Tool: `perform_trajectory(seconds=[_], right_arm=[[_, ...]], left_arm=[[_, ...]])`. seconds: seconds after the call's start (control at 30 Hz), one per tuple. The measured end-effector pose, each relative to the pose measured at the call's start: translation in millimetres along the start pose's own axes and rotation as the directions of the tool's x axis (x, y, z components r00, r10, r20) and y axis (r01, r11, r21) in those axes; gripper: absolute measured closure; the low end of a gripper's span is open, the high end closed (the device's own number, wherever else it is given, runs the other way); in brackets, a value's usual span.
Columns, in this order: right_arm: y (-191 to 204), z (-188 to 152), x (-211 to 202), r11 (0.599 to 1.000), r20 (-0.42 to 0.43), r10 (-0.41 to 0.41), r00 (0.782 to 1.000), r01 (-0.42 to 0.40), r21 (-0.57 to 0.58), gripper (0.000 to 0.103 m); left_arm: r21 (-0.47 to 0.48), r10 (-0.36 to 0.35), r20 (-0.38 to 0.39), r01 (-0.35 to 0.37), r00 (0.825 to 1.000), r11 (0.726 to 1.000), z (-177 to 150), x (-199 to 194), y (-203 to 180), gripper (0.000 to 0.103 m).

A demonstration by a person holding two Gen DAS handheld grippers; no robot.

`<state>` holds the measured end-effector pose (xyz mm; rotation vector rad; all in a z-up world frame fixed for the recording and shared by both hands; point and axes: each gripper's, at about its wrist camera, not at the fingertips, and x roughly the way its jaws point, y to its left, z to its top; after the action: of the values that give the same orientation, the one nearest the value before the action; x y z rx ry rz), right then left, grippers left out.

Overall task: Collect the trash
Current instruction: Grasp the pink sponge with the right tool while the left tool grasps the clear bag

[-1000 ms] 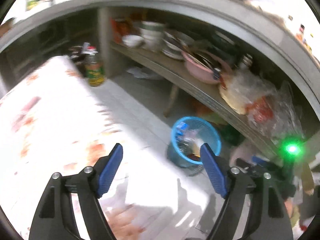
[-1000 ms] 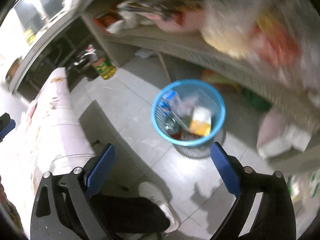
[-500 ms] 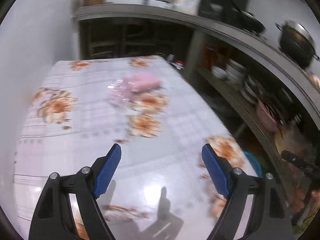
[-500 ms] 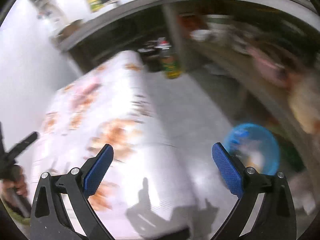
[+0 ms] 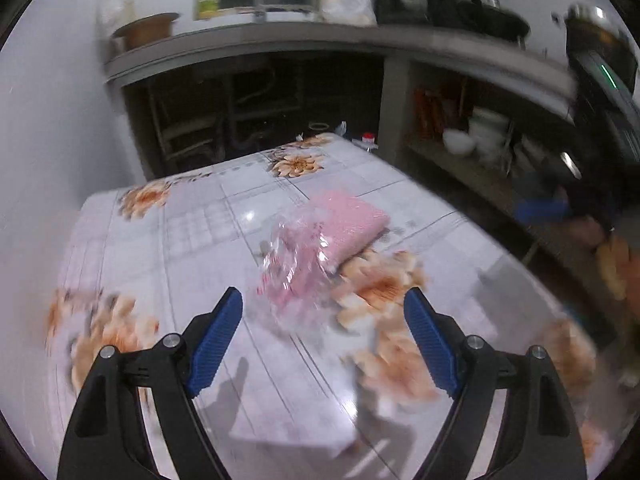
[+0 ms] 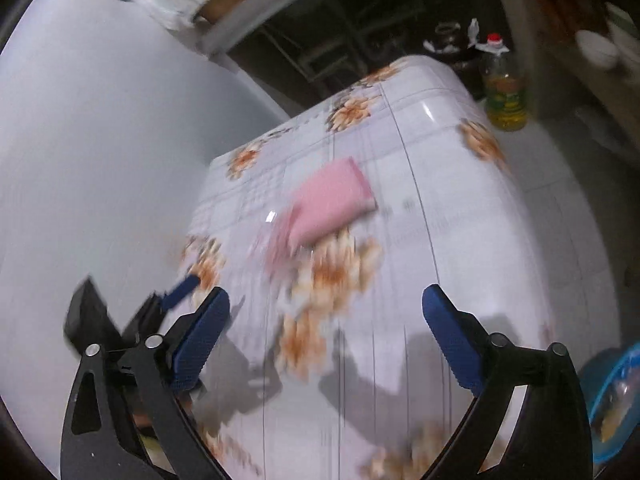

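Hovering over the flowered tablecloth (image 5: 192,240) with the left gripper (image 5: 322,336) spread wide and gripping nothing, the crumpled clear plastic wrapper (image 5: 296,264) lying just ahead at frame centre, touching the pink packet (image 5: 352,220) behind it. Spreading wide and empty too at the bottom of the right wrist view, the right gripper (image 6: 326,336). Sitting at that view's lower right edge, the blue bin (image 6: 612,400), beside the table; standing at upper right, an oil bottle (image 6: 504,92)

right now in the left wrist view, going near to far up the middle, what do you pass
left tongs → crumpled clear plastic wrapper → pink pack → flower print at the table's far edge → dark shelving under the counter → yellow container on the counter
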<state>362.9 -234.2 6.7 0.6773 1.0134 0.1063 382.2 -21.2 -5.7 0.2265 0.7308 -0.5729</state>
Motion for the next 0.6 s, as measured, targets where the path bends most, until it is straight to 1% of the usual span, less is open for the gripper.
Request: perform_trajectory(seconds=[0.03, 0.1, 0.13, 0.17, 0.23, 0.3, 0.37, 0.43, 0.47, 0.5, 0.53, 0.6], right_arm=[[1.5, 13.6, 12.5, 1.0, -0.02, -0.007, 1.0, 0.007, -0.004, 0.012], [7.5, 43.4, 40.9, 0.998, -0.042, -0.066, 0.997, 0.065, -0.014, 0.012], [11.7, 56.9, 54.5, 0.995, -0.059, -0.089, 0.994, 0.087, -0.047, 0.013], [16.4, 70.1, 68.0, 0.99, -0.062, -0.124, 0.99, 0.12, -0.068, 0.013], [26.3, 86.9, 92.5, 0.979, -0.067, -0.179, 0.982, 0.17, -0.114, 0.013], [28.3, 94.1, 108.6, 0.972, -0.067, -0.201, 0.977, 0.19, -0.14, 0.015], [36.8, 101.5, 131.2, 0.955, -0.081, -0.249, 0.965, 0.23, -0.187, 0.021], [35.4, 107.7, 148.8, 0.944, -0.095, -0.279, 0.955, 0.255, -0.212, 0.035], [35.2, 107.1, 159.1, 0.935, -0.111, -0.305, 0.946, 0.275, -0.225, 0.039], [33.9, 104.3, 164.6, 0.931, -0.126, -0.318, 0.94, 0.284, -0.231, 0.048], [32.8, 101.7, 169.0, 0.929, -0.139, -0.323, 0.936, 0.285, -0.237, 0.048], [34.7, 92.4, 163.1, 0.924, -0.108, -0.323, 0.94, 0.288, -0.251, 0.05]], left_arm=[[0.011, -0.014, -0.035, 0.014, 0.999, 1.0, 3.9, 18.5, 2.8, 0.022], [-0.005, -0.01, -0.084, 0.01, 0.996, 1.0, 7.7, 41.4, 7.3, 0.025], [-0.015, -0.024, -0.108, 0.023, 0.994, 1.0, 9.4, 53.6, 10.2, 0.033], [-0.021, -0.024, -0.125, 0.021, 0.992, 1.0, 9.8, 60.1, 10.9, 0.037], [-0.039, 0.006, -0.161, -0.013, 0.987, 0.999, 8.7, 72.5, 16.0, 0.057], [-0.063, 0.002, -0.173, -0.013, 0.985, 0.998, 4.3, 75.3, 19.2, 0.069], [-0.073, 0.009, -0.17, -0.022, 0.985, 0.997, -0.9, 71.8, 21.0, 0.077], [-0.09, 0.024, -0.193, -0.042, 0.981, 0.995, -8.3, 68.3, 23.7, 0.088], [-0.105, 0.031, -0.203, -0.054, 0.979, 0.993, -11.8, 66.6, 26.4, 0.09], [-0.13, 0.037, -0.202, -0.064, 0.979, 0.989, -15.3, 63.2, 30.3, 0.091], [-0.152, 0.04, -0.203, -0.072, 0.978, 0.986, -18.8, 59.7, 33.4, 0.094], [-0.199, 0.047, -0.213, -0.091, 0.976, 0.976, -27.4, 50.9, 38.5, 0.096]])
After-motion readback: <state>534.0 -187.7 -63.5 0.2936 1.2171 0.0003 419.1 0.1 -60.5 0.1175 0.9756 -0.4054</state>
